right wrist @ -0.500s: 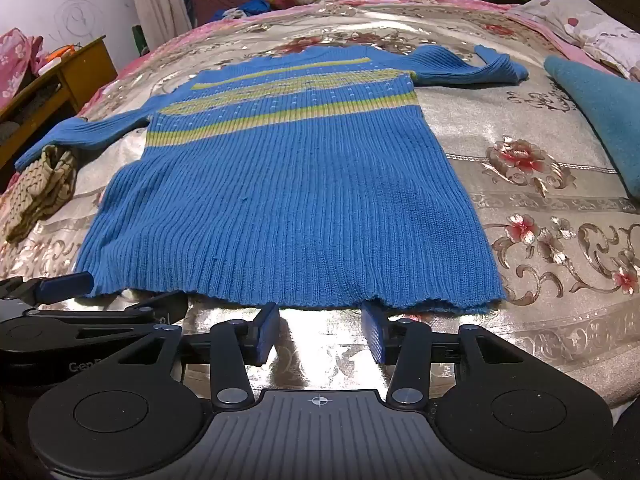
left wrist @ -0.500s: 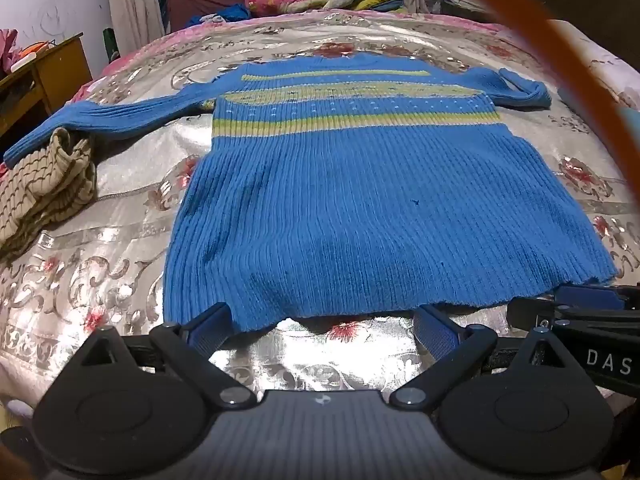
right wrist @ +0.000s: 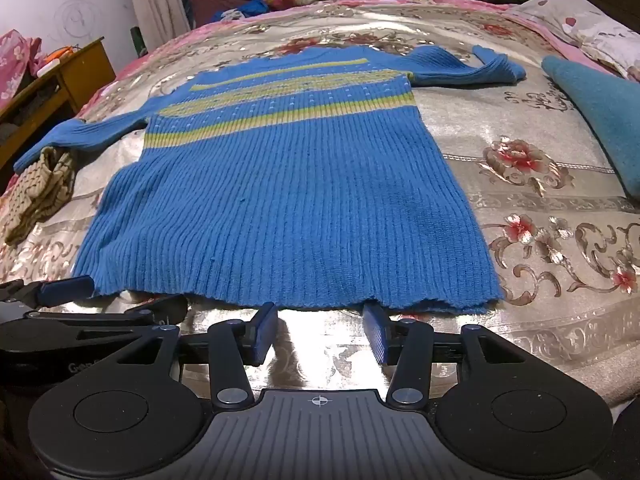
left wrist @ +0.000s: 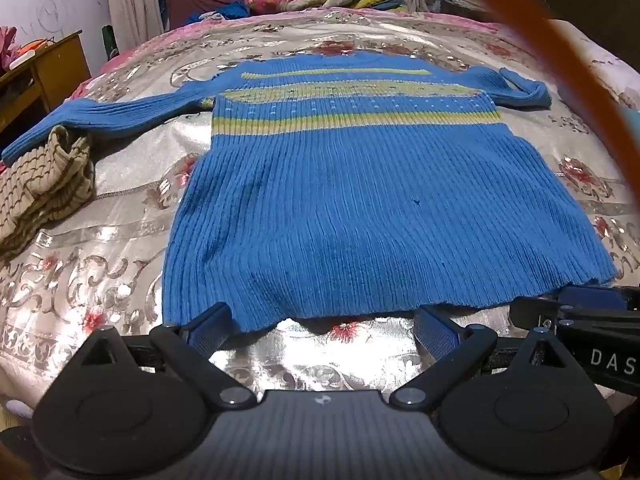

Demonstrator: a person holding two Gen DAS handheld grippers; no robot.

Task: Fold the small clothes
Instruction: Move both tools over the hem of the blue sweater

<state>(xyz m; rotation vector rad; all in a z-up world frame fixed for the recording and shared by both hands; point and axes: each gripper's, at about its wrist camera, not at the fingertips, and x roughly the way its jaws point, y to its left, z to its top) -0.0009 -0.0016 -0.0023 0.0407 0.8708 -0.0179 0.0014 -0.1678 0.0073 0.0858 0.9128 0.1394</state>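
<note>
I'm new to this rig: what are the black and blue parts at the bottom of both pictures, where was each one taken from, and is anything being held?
Each picture comes from a camera mounted on a hand-held gripper, looking forward along its two fingers. A person carries one gripper in each hand; there is no robot arm. The left wrist view shows the left gripper, the right wrist view the right gripper. The blue pads are their fingers. A blue sweater with yellow-green stripes lies spread flat on a floral bedspread. A beige knit garment sits beside one sleeve. Both grippers are open at the sweater's hem, the left wider, and nothing is held.
</note>
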